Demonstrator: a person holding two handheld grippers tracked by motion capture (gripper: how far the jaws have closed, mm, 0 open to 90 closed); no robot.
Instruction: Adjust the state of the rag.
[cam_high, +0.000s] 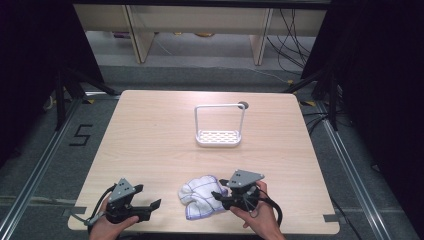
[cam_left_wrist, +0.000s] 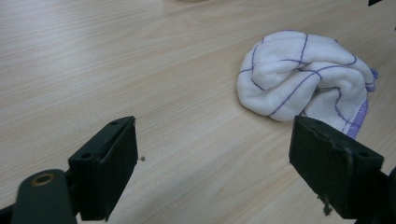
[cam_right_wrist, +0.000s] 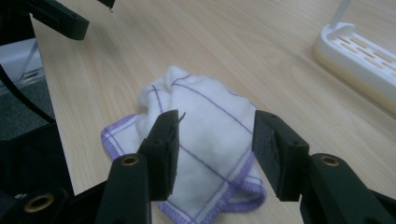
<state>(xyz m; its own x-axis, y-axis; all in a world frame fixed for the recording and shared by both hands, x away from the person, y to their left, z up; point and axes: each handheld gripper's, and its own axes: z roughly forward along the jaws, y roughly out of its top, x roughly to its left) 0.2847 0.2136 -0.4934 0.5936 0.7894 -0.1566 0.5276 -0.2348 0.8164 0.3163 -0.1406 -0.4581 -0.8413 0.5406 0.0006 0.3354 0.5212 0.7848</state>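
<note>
Two grippers flanked the crumpled cloth (cam_high: 201, 196): left gripper (cam_high: 155, 205) spread wide, right gripper (cam_right_wrist: 215, 142) half-spread over it, pinching nothing.

A pale wooden desk (cam_high: 150, 140) fills the middle of the high view, its grain running side to side. Right of centre in that frame stands a white rack (cam_high: 219, 135): a slotted oblong tray with a thin wire hoop rising over it, upright. Just behind its upper right corner a round dark hole (cam_high: 243, 105) sits in the desk top. On the grey floor at centre left a black figure 5 (cam_high: 80, 135) is marked. Along the top of the frame stand pale furniture legs (cam_high: 140, 35), with black cables (cam_high: 292, 40) trailing at upper right.
</note>
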